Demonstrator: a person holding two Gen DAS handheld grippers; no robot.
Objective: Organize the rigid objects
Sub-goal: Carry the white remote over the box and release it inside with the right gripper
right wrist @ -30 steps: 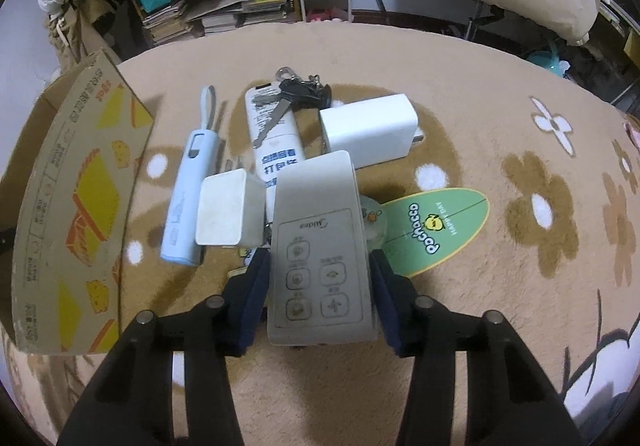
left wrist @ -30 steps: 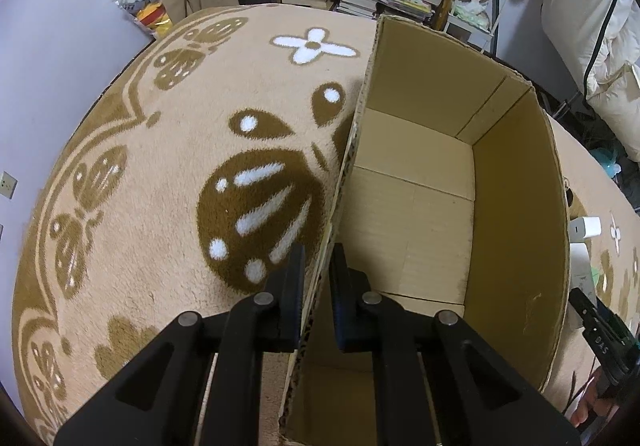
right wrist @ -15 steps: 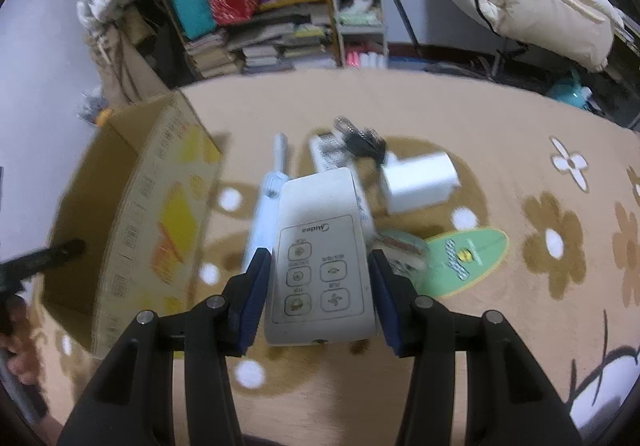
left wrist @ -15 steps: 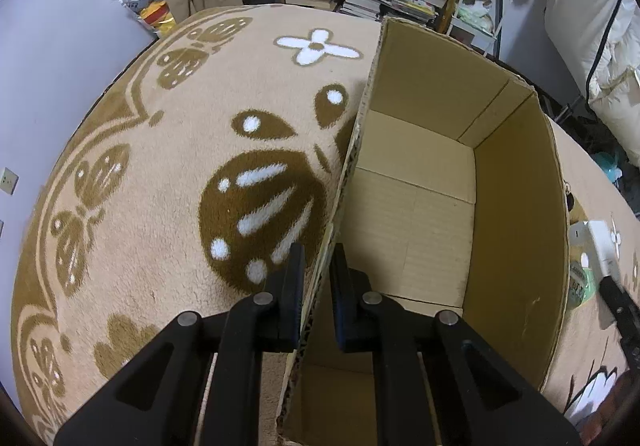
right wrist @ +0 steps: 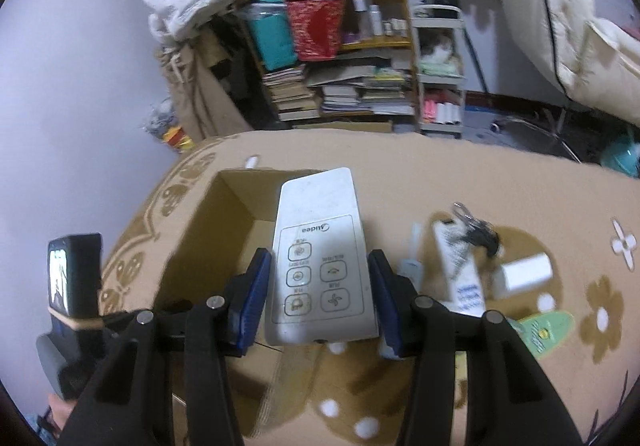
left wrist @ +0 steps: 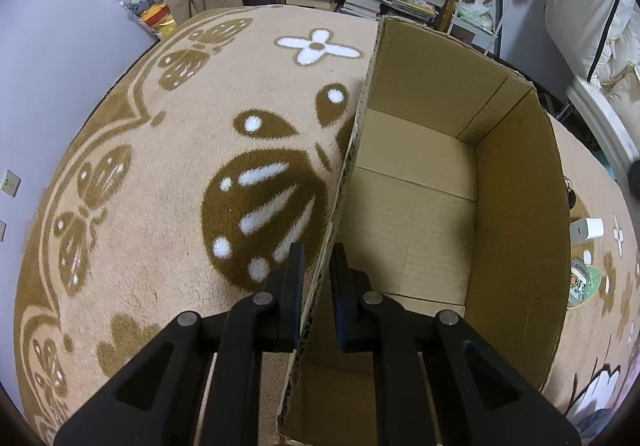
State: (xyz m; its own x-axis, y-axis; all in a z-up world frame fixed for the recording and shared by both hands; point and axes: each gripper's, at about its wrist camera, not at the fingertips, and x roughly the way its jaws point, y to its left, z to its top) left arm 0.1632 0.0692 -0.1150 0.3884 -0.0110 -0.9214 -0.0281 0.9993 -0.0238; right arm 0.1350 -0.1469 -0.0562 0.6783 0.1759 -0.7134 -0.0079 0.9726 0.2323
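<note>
My left gripper (left wrist: pixel 317 278) is shut on the left wall of an open cardboard box (left wrist: pixel 516 214) that stands on the carpet; the box's inside shows bare cardboard. My right gripper (right wrist: pixel 320 286) is shut on a white Midea remote control (right wrist: pixel 320 258) and holds it in the air above the box (right wrist: pixel 208 246), near its right wall. On the carpet to the right lie a white tube (right wrist: pixel 460 266), black keys (right wrist: pixel 478 232), a white charger block (right wrist: pixel 526 272), a light-blue item (right wrist: pixel 412 266) and a green oval sticker (right wrist: pixel 546 328).
A patterned beige rug (left wrist: pixel 160 166) covers the floor. Bookshelves with stacked books (right wrist: pixel 340 86) and a white cart (right wrist: pixel 440 86) stand behind. The left gripper's body with a phone (right wrist: pixel 72 274) is at the left of the right wrist view. The charger block (left wrist: pixel 586 230) lies beyond the box.
My right gripper lifted the remote off the pile and carried it left, over the box. My left gripper has kept its hold on the box wall.
</note>
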